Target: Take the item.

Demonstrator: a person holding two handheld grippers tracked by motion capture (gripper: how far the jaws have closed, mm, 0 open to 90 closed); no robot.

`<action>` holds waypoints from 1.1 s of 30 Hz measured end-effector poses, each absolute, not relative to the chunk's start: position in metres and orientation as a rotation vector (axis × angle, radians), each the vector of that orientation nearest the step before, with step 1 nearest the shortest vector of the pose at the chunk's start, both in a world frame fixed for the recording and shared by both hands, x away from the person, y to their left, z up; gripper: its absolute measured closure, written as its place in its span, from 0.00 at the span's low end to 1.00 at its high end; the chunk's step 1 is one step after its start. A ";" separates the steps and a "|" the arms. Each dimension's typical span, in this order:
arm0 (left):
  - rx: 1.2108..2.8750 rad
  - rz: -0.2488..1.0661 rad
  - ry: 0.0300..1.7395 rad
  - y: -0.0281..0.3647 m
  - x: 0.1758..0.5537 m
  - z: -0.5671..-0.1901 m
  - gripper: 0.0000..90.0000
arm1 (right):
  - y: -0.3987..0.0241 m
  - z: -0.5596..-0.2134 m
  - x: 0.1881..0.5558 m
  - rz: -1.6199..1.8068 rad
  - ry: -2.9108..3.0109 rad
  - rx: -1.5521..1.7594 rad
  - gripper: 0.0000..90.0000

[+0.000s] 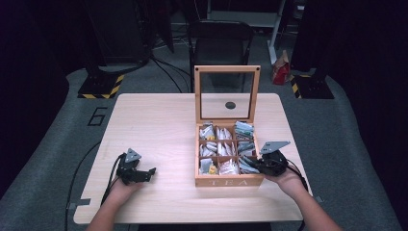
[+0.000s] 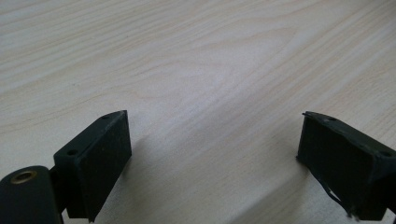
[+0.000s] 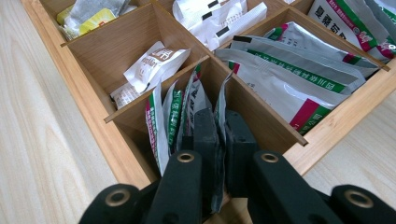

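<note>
Pinched between the two black jaws of the right gripper (image 3: pixel 218 140) is one thin tea sachet (image 3: pixel 218 158), which stands upright in the near right corner compartment of the wooden tea box (image 1: pixel 229 182). Beside it in the same compartment stand more green and white sachets (image 3: pixel 168 116). Next compartment holds a white sachet (image 3: pixel 154 65) lying tilted, and others are filled with larger silver packets (image 3: pixel 289 70). Box lid (image 1: pixel 227 94) stands open and upright at the far side, with a clear pane. On the light wooden table (image 1: pixel 159 125), well apart to the left of the box, the left gripper (image 2: pixel 212 154) has its jaws spread wide over bare wood, holding nothing. Both hands come from the near edge.
</note>
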State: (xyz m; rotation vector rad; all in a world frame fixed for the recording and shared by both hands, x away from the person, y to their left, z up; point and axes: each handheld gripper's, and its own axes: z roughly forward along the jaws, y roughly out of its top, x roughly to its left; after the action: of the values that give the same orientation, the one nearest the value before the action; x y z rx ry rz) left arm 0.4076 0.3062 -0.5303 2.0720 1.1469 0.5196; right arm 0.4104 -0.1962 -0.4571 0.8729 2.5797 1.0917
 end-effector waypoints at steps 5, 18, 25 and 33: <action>2.072 0.519 1.147 0.306 0.408 -0.530 0.10 | -0.195 -0.457 0.410 1.082 2.589 0.869 0.99; 2.071 0.519 1.148 0.306 0.408 -0.530 0.10 | -0.195 -0.456 0.408 1.076 2.583 0.852 1.00; 2.072 0.518 1.148 0.306 0.408 -0.530 0.10 | -0.195 -0.449 0.408 1.091 2.577 0.849 1.00; 2.072 0.519 1.148 0.306 0.408 -0.530 0.10 | -0.194 -0.441 0.407 1.103 2.577 0.835 1.00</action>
State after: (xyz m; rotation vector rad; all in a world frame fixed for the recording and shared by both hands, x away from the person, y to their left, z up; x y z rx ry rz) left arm 0.4075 0.3062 -0.5303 2.0724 1.1483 0.5186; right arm 0.4071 -0.1944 -0.4406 0.8353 2.5769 1.1027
